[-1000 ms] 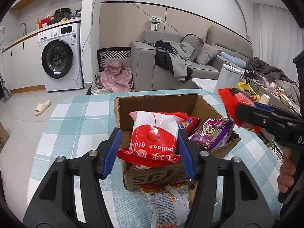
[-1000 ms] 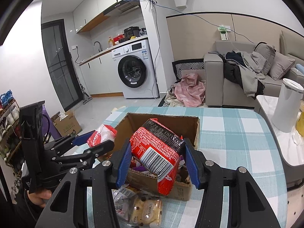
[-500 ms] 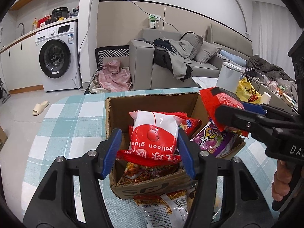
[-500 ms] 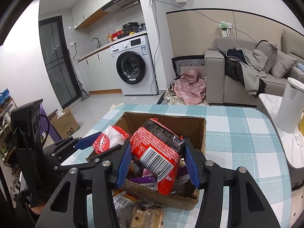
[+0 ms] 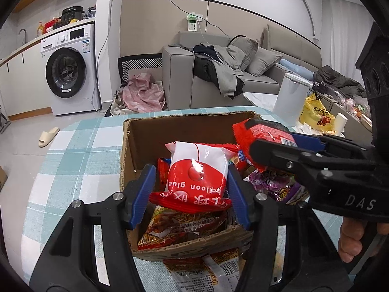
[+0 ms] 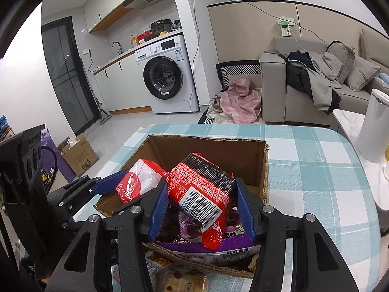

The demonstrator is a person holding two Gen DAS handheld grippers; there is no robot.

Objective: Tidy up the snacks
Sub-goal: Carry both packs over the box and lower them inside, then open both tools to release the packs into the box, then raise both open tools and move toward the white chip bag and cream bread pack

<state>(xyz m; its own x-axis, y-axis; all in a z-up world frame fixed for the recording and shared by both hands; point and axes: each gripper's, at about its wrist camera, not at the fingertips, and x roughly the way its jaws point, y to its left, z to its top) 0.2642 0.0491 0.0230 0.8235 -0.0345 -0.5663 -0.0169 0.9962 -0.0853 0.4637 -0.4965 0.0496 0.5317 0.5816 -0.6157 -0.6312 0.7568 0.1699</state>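
Your two tongs each grasp one packet: left tongs (image 5: 192,194) the white-and-red packet (image 5: 198,170), right tongs (image 6: 201,209) the red barcode packet (image 6: 204,192). Both hang over the one cardboard box (image 6: 265,170) on the bench (image 6: 316,170).

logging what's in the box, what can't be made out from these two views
- Left wrist view: the cardboard box floor and lower packets, hidden by the balloon glue packet and the left gripper.
- Right wrist view: the purple packet, mostly behind the red barcode packet in the right gripper.
- Both views: packets on the table in front of the box, cut off by the bottom edge.
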